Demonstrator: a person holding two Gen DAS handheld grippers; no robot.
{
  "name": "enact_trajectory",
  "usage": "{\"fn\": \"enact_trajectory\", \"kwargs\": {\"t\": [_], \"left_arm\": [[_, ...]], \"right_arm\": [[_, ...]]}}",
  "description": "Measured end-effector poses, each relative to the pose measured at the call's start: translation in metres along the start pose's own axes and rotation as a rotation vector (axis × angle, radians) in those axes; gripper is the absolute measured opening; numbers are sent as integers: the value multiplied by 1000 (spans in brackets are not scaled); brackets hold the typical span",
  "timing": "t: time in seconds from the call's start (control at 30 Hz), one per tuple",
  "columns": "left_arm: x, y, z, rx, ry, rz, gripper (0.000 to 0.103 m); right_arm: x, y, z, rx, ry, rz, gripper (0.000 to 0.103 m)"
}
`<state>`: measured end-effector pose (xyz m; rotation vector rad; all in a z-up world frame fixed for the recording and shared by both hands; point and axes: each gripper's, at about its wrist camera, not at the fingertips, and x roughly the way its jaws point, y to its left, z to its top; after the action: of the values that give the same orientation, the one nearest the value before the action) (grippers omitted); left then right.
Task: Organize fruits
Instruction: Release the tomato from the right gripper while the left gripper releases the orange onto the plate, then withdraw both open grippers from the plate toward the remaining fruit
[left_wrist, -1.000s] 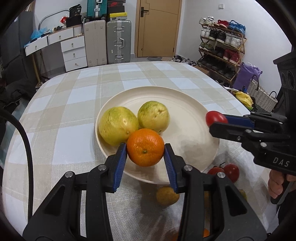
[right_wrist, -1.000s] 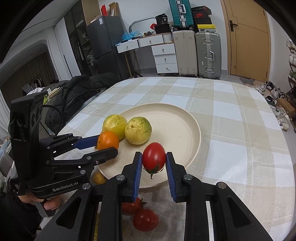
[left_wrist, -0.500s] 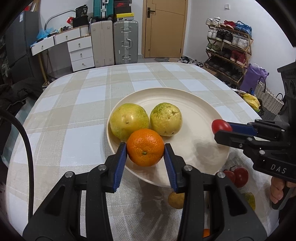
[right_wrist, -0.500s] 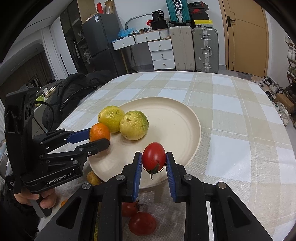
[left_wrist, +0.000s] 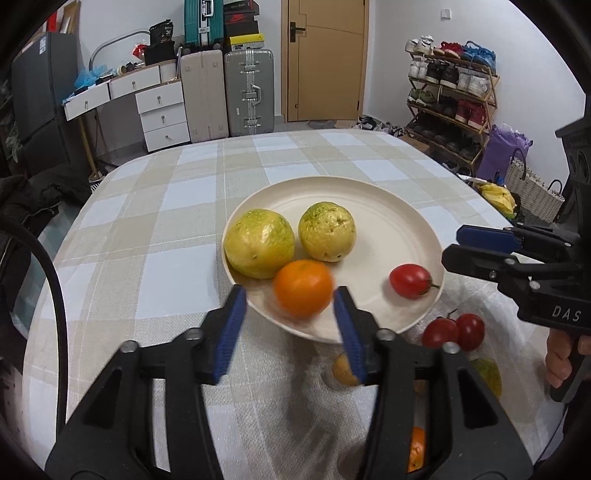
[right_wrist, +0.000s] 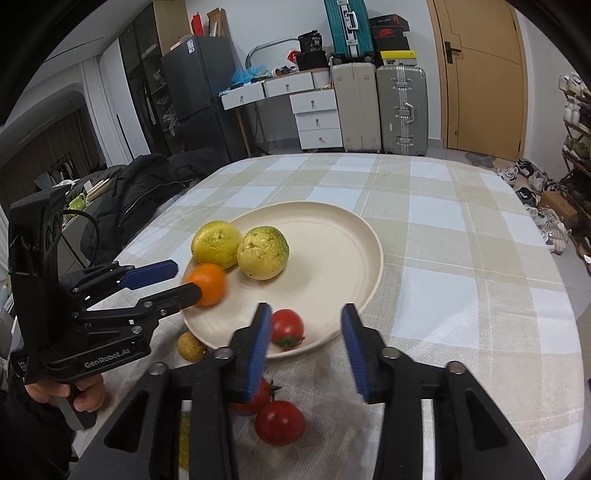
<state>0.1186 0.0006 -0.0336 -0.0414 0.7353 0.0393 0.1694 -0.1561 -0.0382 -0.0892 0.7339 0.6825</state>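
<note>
1. Both grippers have let go since the earlier frame: the left gripper (left_wrist: 288, 325) is opening, its fingers clear of the blurred orange (left_wrist: 303, 288), now on the plate (left_wrist: 402, 225)
2. Right gripper (right_wrist: 304, 347) is opening too; the tomato (right_wrist: 287, 328) lies on the plate near its left finger
3. Done: two green-yellow fruits (left_wrist: 259, 248), orange, tomato plated
4. Left: two tomatoes (left_wrist: 453, 331) and a small yellow fruit (right_wrist: 190, 346) on the counter (left_wrist: 147, 229)
5. Writing: "DAS", "GenRobot.AI" on the grippers

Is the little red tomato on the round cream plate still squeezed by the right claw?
No, the small red tomato lies loose on the round cream plate, beside the opening right claw.
</note>
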Motion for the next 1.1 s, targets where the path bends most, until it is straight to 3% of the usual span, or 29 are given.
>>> {"fn": "enact_trajectory", "kwargs": {"t": [0.03,0.1,0.17,0.37,0.5,1.1], "left_arm": [[-6,1,-1,-3,-12,0,63],[-17,2,-2,-9,-36,-3,77],[-28,3,-4,-21,-54,-5,83],[-49,6,-9,-47,-56,-9,87],[-62,2,-13,-44,-73,-5,100],[-100,-17,-46,-17,-47,-10,102]], "right_arm": [[-4,1,-1,-8,-8,-14,59],[-12,1,-4,-12,-21,-30,77],[-21,0,-7,-2,-40,-43,90],[-39,-6,-10,21,-60,-32,103],[-45,-7,-13,18,-58,-40,103],[-49,7,-29,11,14,4,103]]}}
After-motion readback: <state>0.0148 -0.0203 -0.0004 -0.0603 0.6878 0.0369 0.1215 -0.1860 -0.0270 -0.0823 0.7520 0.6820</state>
